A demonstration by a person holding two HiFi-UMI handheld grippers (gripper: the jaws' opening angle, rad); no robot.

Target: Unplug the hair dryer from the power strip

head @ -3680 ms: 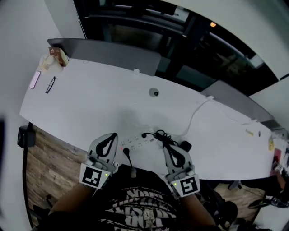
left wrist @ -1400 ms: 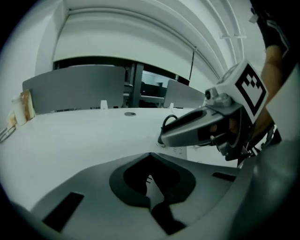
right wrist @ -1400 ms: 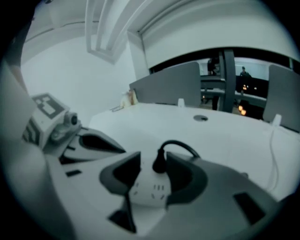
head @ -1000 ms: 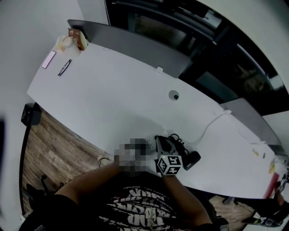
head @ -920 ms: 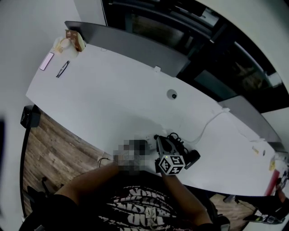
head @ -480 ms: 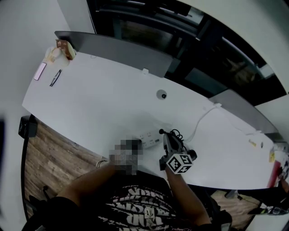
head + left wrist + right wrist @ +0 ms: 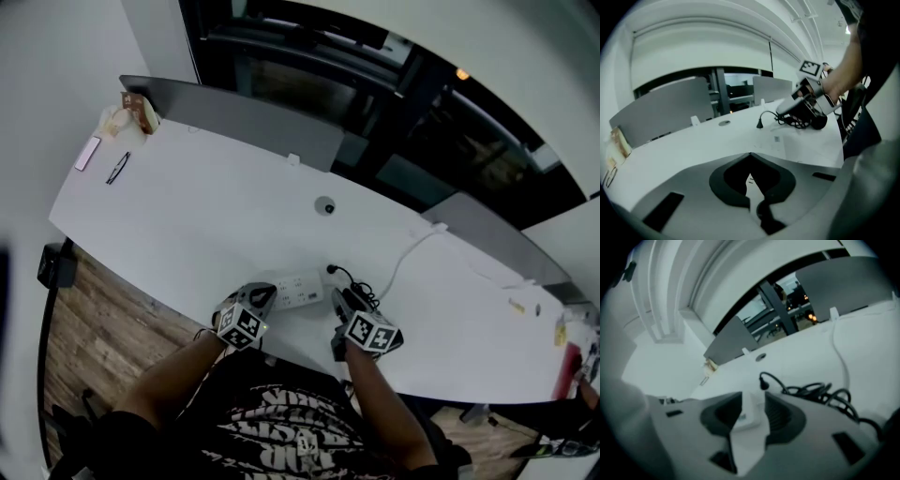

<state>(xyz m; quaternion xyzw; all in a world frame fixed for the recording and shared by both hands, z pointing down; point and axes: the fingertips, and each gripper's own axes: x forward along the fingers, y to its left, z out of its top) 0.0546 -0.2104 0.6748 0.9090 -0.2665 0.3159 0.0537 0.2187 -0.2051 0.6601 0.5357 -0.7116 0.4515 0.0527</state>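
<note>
The white power strip (image 7: pixel 298 288) lies near the table's front edge. The hair dryer's black plug (image 7: pixel 330 270) lies loose on the table just past the strip's right end, its cord (image 7: pixel 361 289) coiled behind it. My right gripper (image 7: pixel 341 305) hovers by that end, jaws opening. Between them shows only the strip's end (image 7: pixel 746 411), untouched, with the plug (image 7: pixel 763 380) beyond. My left gripper (image 7: pixel 255 302) rests at the strip's left end, shut and empty. In the left gripper view the plug (image 7: pixel 759 124) and the black dryer (image 7: pixel 818 122) sit under the right gripper (image 7: pixel 787 107).
The strip's white cable (image 7: pixel 405 246) runs to the back right. A round grommet (image 7: pixel 324 206) sits mid-table. Glasses (image 7: pixel 117 167), a pink phone (image 7: pixel 86 153) and a snack bag (image 7: pixel 136 112) lie at the far left. A grey divider (image 7: pixel 234 112) lines the back edge.
The right gripper has drawn back to the right from the strip and its jaws have parted. The plug now lies free on the table. The left gripper has lifted slightly.
</note>
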